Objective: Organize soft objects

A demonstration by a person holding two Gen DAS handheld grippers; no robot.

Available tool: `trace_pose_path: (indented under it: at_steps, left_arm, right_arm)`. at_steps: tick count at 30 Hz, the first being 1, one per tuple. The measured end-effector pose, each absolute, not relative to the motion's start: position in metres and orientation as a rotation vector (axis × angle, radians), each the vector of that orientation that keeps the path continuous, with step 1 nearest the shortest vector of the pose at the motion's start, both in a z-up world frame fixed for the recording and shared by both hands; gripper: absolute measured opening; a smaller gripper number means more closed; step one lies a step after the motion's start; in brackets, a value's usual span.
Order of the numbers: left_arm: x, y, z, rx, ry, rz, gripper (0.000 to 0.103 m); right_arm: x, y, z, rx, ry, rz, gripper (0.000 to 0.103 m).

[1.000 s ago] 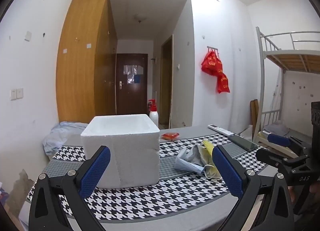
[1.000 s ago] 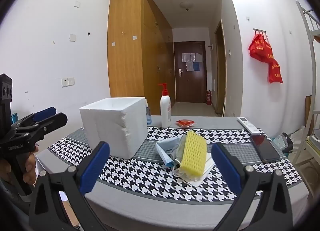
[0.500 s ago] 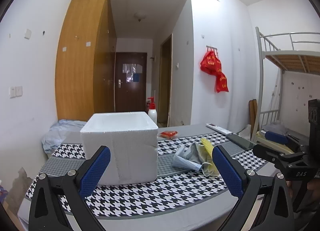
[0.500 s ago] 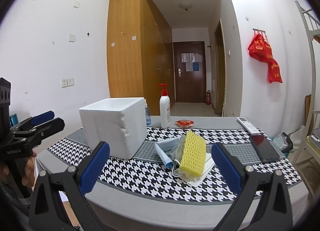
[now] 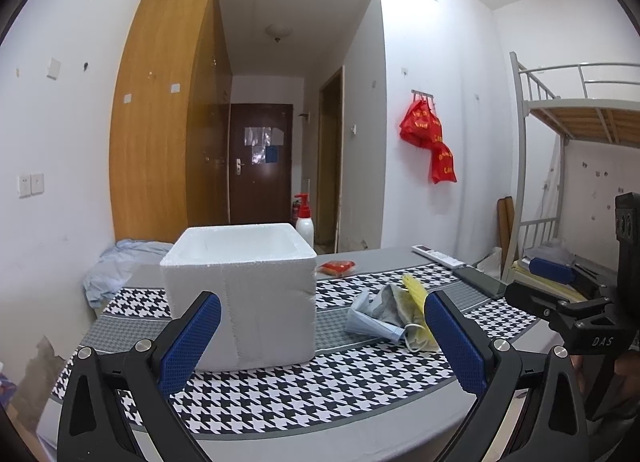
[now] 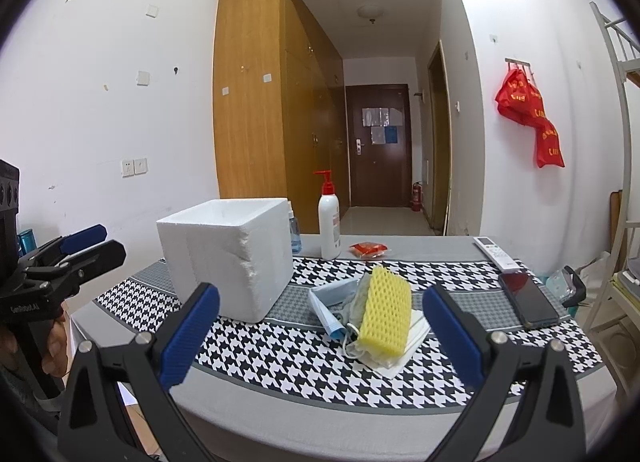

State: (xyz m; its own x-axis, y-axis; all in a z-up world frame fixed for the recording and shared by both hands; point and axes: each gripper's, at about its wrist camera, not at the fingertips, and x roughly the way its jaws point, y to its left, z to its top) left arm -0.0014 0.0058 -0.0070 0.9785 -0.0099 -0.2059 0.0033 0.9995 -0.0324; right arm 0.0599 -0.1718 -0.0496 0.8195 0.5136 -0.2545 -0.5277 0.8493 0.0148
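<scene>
While nothing is yet gripped, both tools held short of the table's near edge, fingers spread wide and empty: left gripper (image 5: 322,342) facing the foam box (image 5: 240,294), right gripper (image 6: 320,338) facing the pile of soft things. Yellow sponge (image 6: 386,312) on top of that pile, propped at a slant on a crumpled grey cloth (image 6: 356,300), a blue face mask (image 6: 328,308) and a white pad (image 6: 404,350), all heaped on the checked runner (image 6: 280,350) toward the middle of the table (image 6: 320,418), a little right of the box and apart from it. Sponge straight ahead of the right fingers and falling between them in the right wrist view; long axis running away from the near edge toward the far one, so the blue pads (image 6: 192,336) already stand on either side of its narrow width. Seen from the left wrist, same pile off to the right, partly behind that tool's right finger, edge-on and thin. Judged from this: right hand the nearer and better lined up, needing a forward reach and a drop onto the sponge; box, open at the top, the likely place for it. Remote (image 6: 494,252) and phone (image 6: 528,298) along the right edge, pump bottle (image 6: 329,222) and red packet (image 6: 368,249) toward the far edge, none soft, best left alone.
</scene>
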Motion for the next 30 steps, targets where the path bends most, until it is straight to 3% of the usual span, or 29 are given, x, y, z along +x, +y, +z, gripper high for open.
trace_pose_path:
  at_steps: [30]
  left_arm:
    - [0.016,0.008,-0.011,-0.040,0.240,-0.009,0.102]
  right_arm:
    - [0.078,-0.171,-0.049,-0.059,0.269,0.551,0.103]
